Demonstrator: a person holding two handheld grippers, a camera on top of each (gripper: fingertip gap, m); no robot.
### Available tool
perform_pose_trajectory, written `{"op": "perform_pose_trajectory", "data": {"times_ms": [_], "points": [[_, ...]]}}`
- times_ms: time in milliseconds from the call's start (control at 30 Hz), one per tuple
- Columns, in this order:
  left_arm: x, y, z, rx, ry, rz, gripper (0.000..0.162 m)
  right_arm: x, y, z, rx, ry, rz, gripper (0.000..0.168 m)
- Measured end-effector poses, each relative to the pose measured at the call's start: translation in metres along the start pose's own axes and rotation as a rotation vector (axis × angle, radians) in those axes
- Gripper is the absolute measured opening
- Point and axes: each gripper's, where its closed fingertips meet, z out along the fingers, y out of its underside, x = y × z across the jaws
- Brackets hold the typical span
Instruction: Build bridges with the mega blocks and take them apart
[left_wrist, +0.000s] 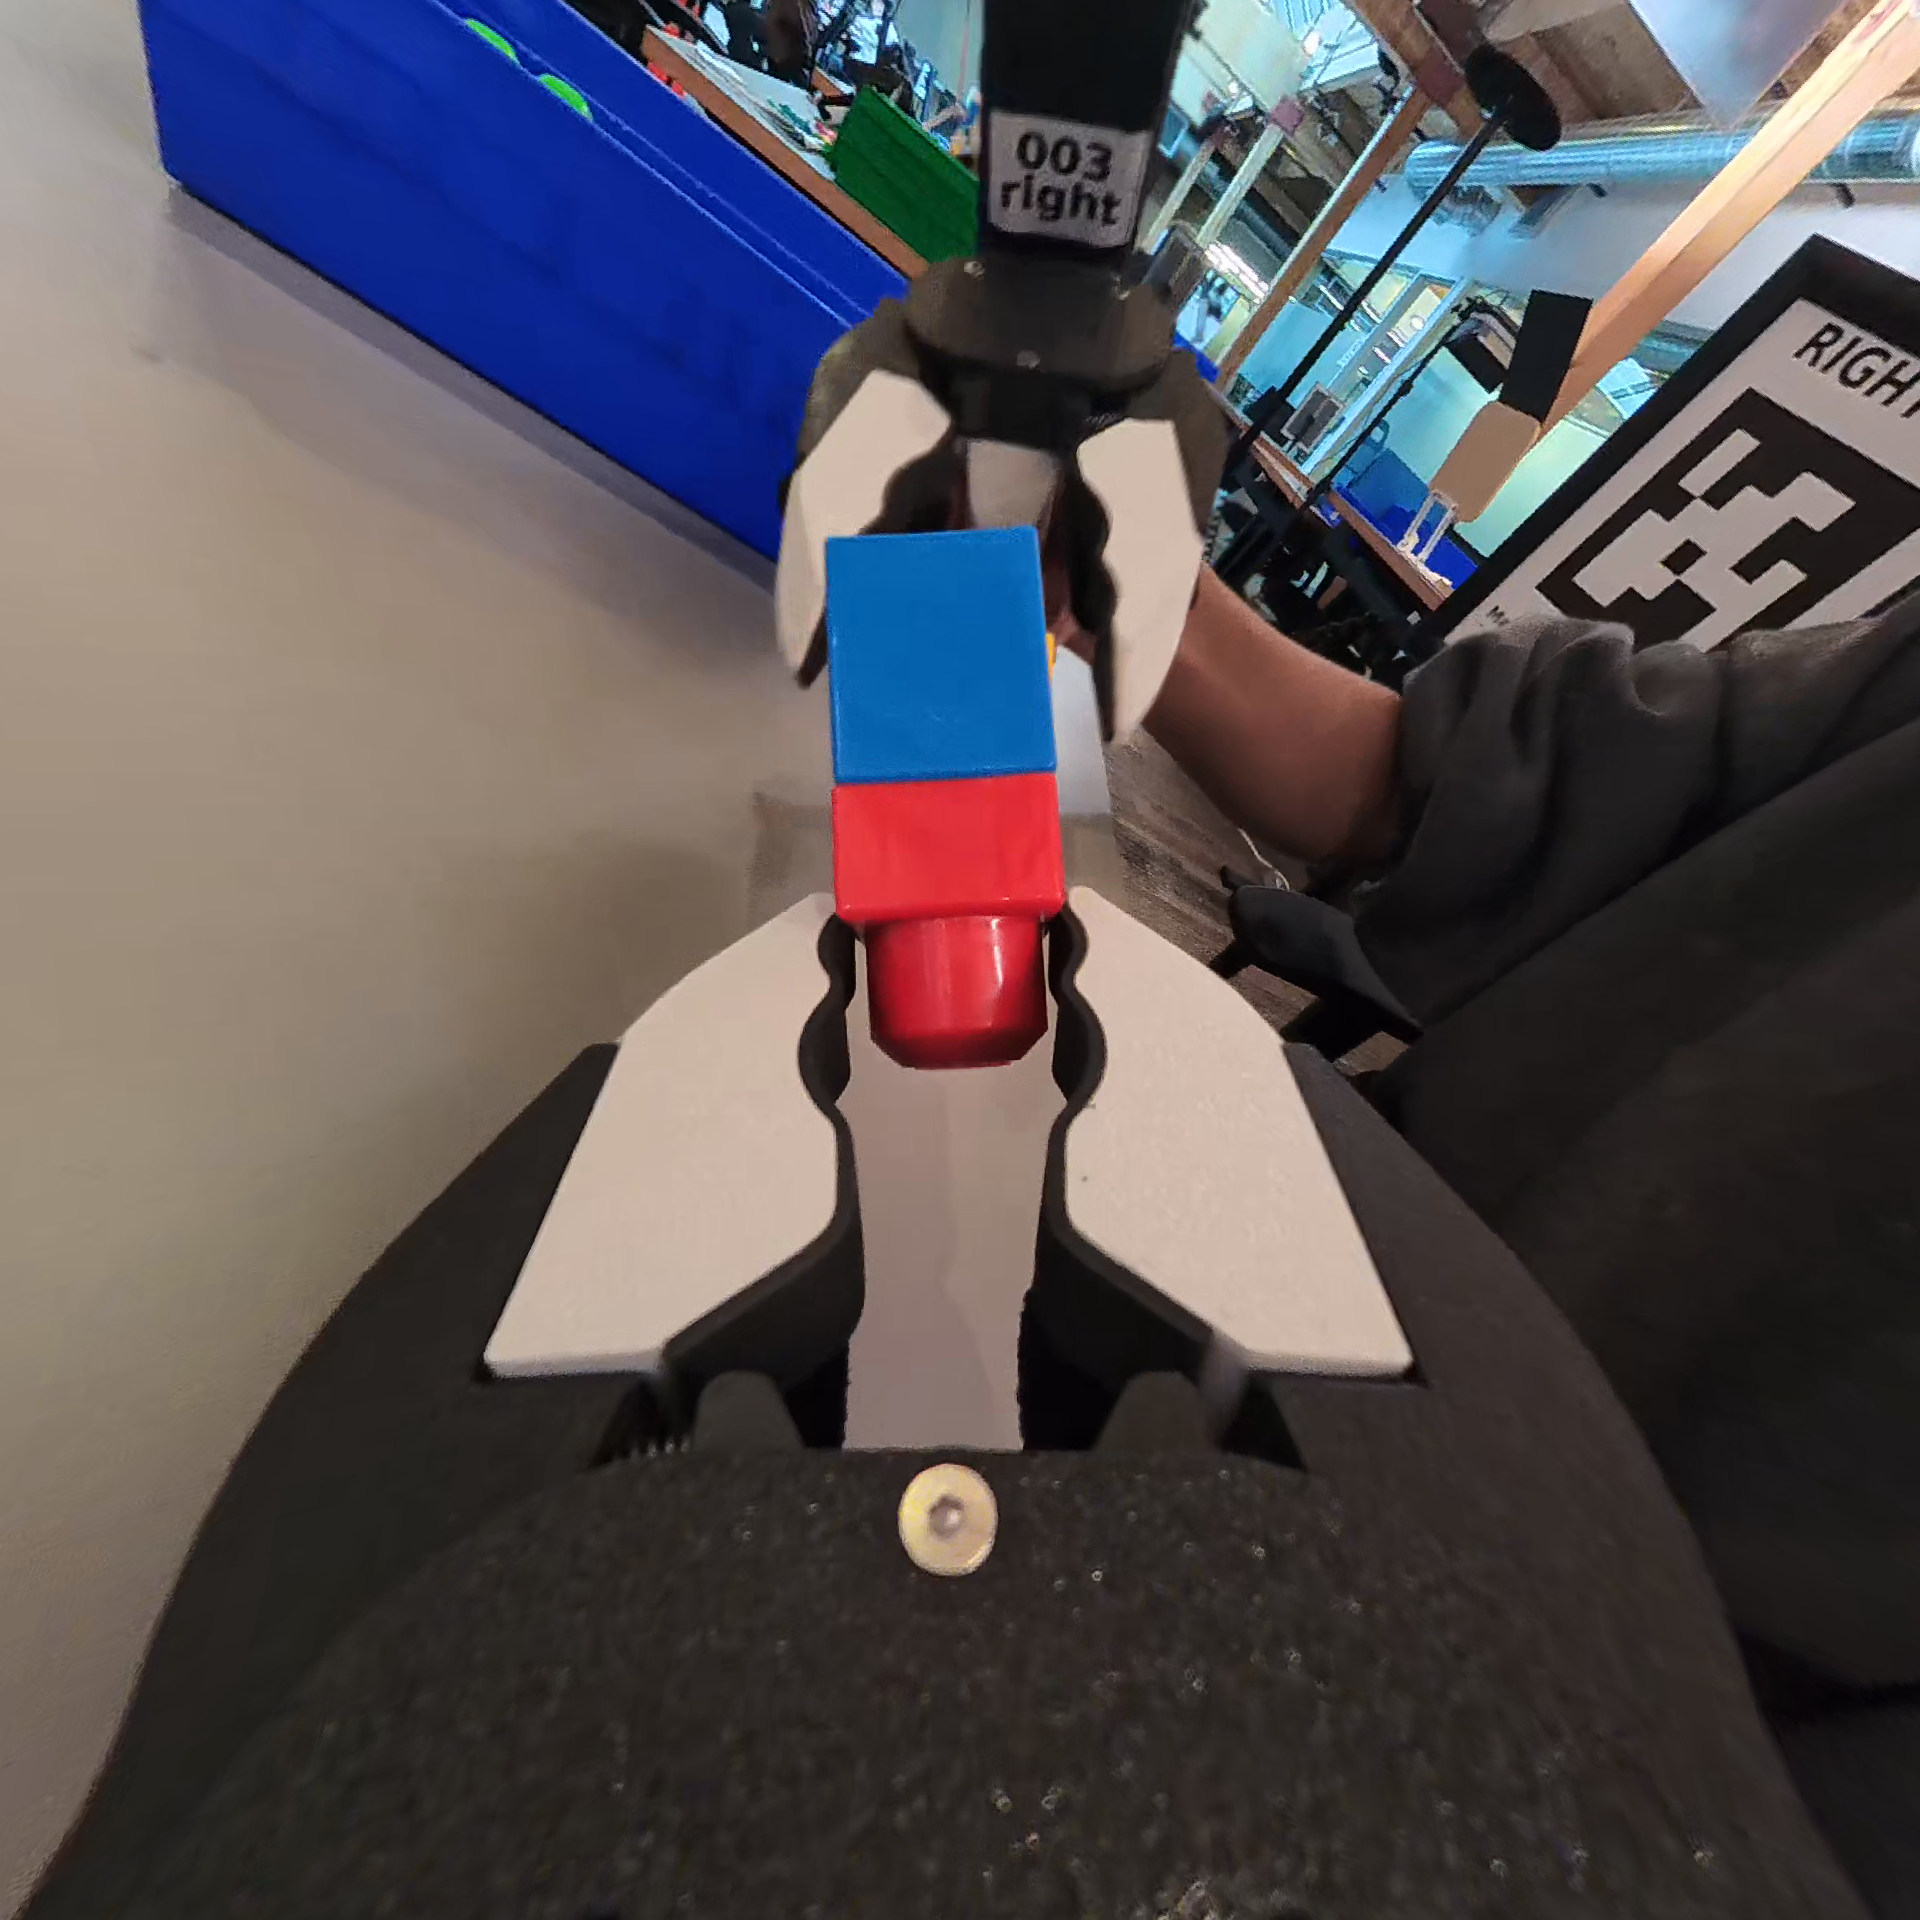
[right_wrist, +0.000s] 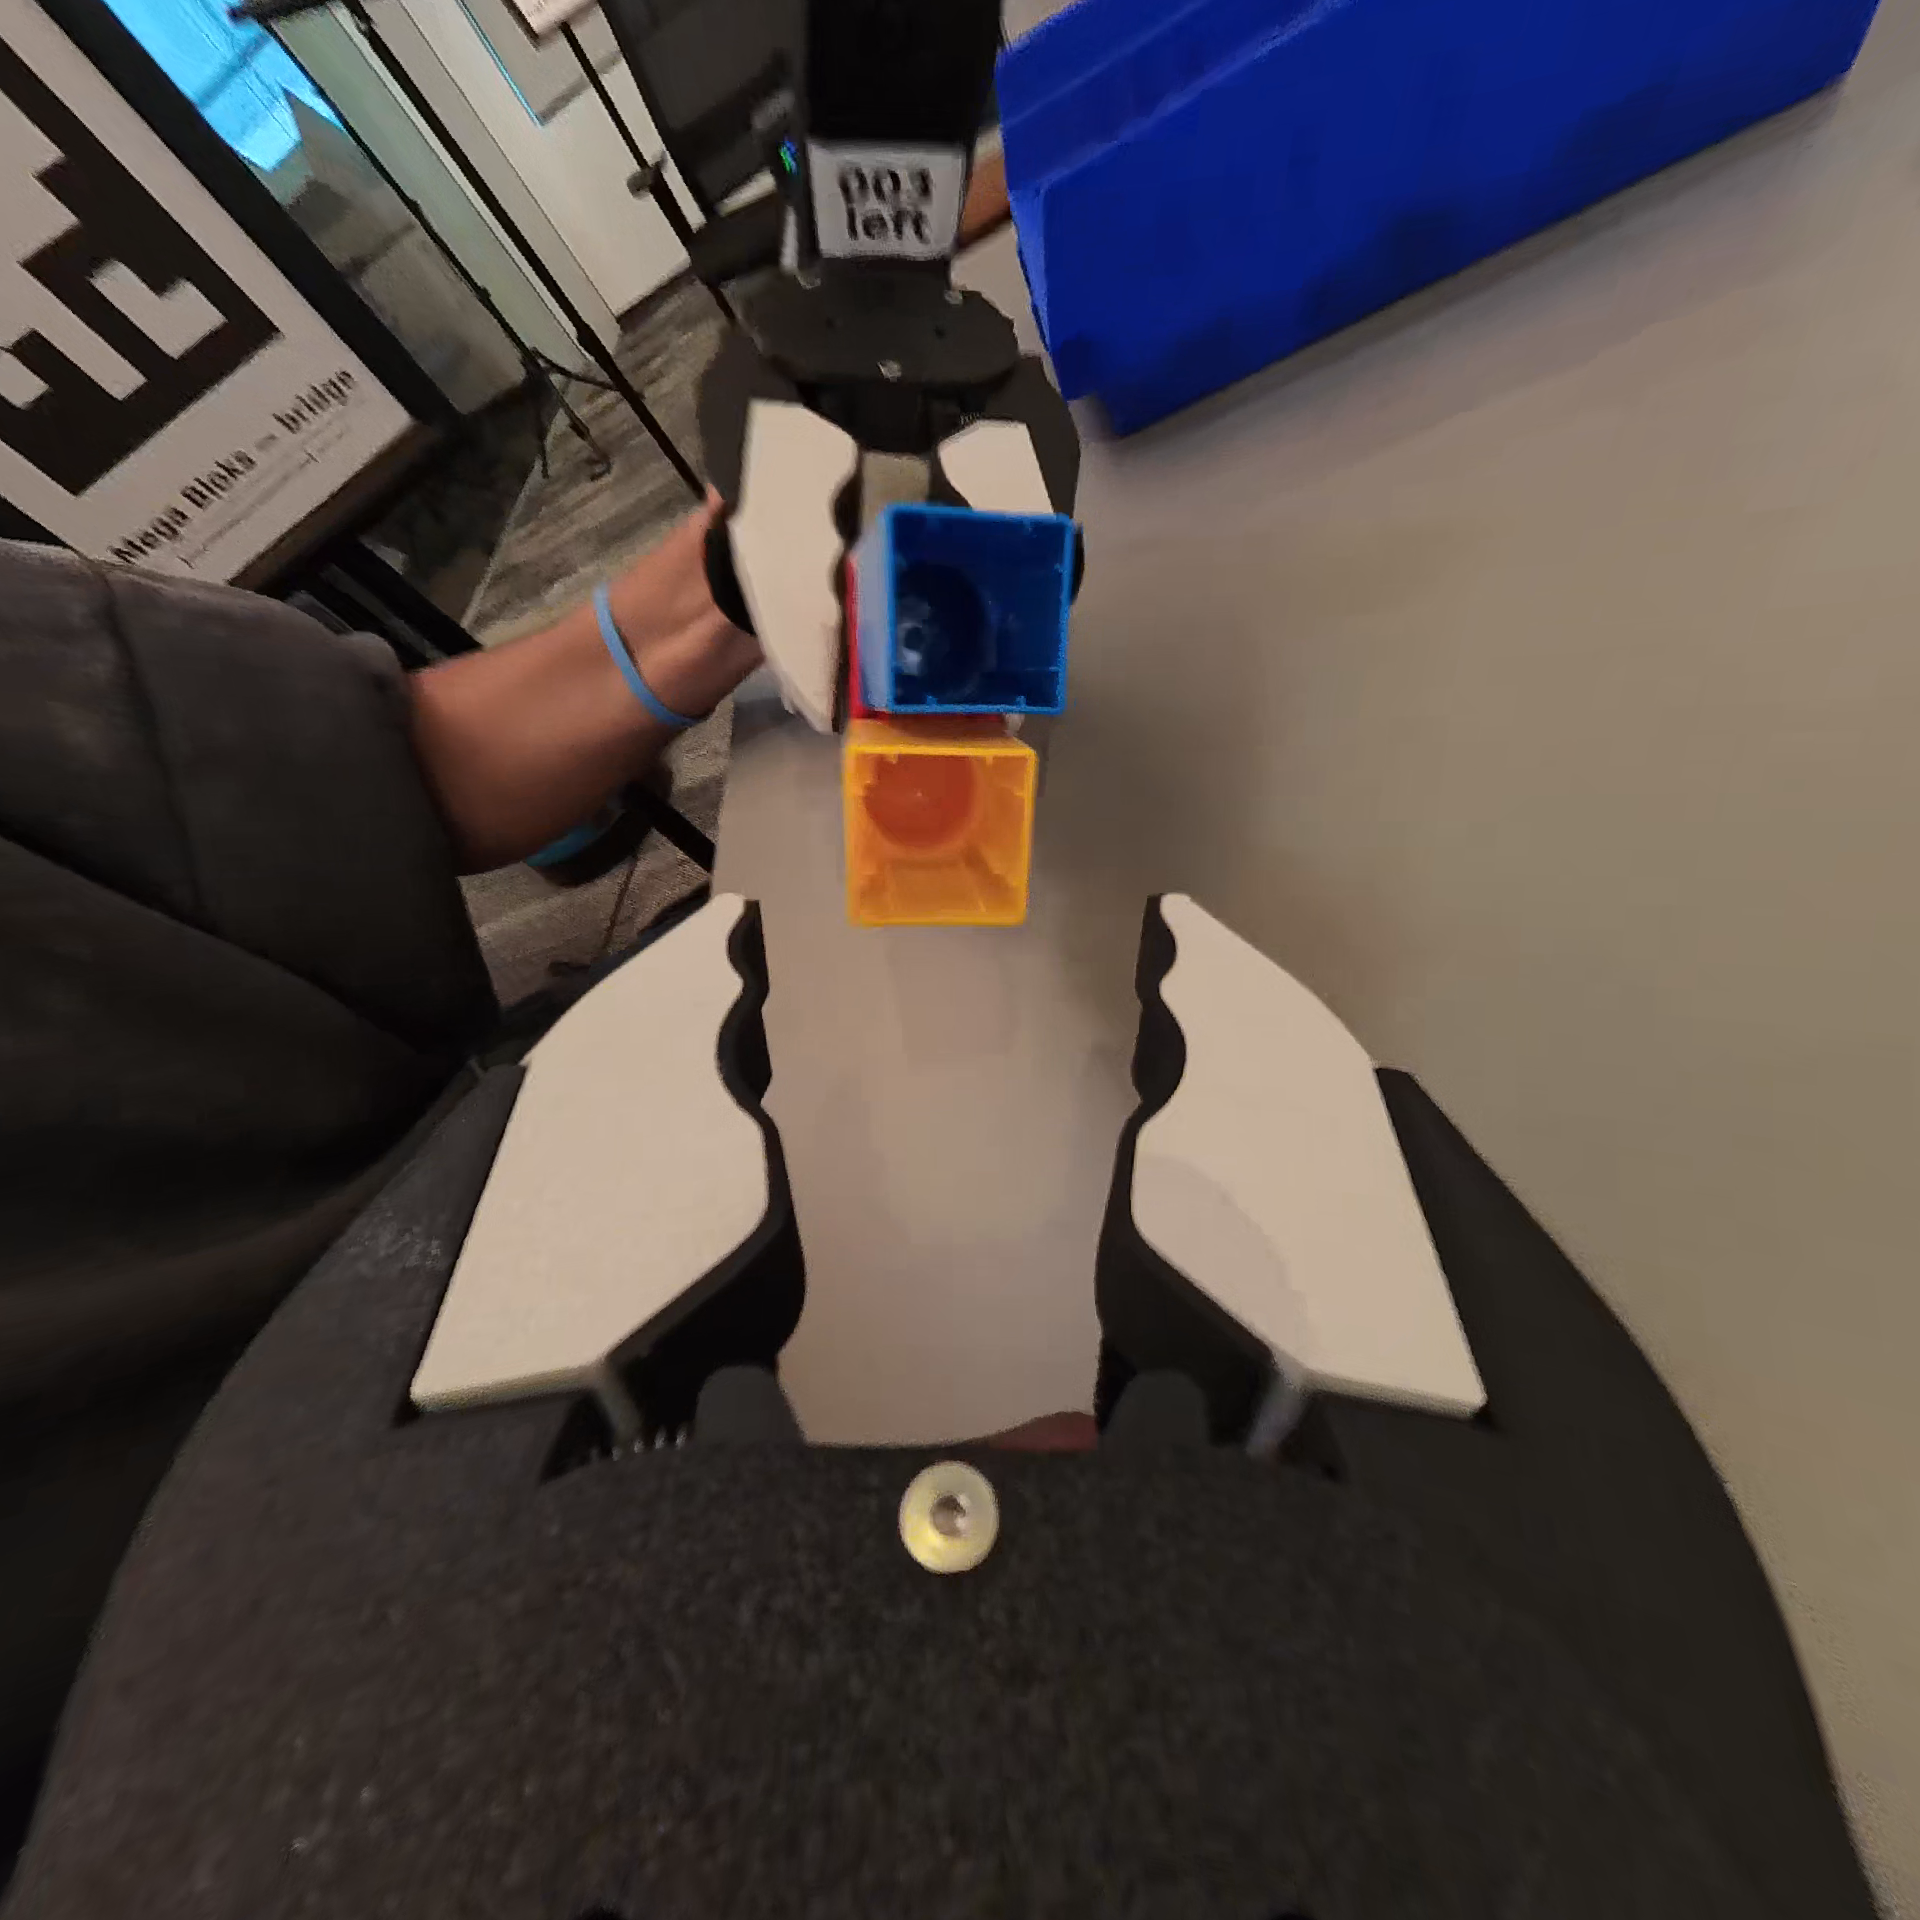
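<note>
While held clear above the grey table (right_wrist: 1455, 727), the red block (left_wrist: 945, 847) and blue block (left_wrist: 935, 655) form one joined column, its long axis running from the left gripper (left_wrist: 951, 935) towards the right gripper (right_wrist: 951, 914), hollow underside facing the latter. A yellow block (right_wrist: 940, 836) sits beside the blue one. Left jaws are clamped on the red stud; right jaws stand wide apart, holding nothing. Both grippers carry printed labels; a coded marker board (left_wrist: 1714, 499) and blue bin (left_wrist: 499, 260) lie beyond.
</note>
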Motion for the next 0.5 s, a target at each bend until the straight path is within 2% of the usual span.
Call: {"op": "perform_pose_trajectory", "data": {"times_ms": [67,133,167,500], "points": [[0.003,0.002,0.004,-0.018,0.012,0.0,0.035,0.002,0.004,0.01,-0.018,0.015,-0.012,0.066],[0.005,0.005,0.009,-0.041,0.017,0.005,0.035,-0.006,0.0,0.015,-0.002,-0.052,-0.016,0.043],[0.006,0.006,0.011,-0.052,0.018,0.006,0.035,-0.008,-0.005,0.014,0.024,-0.06,-0.02,0.036],[0.0,-0.002,0.012,0.025,0.026,-0.019,0.035,-0.003,-0.007,0.017,0.033,-0.053,0.021,0.035]]}}
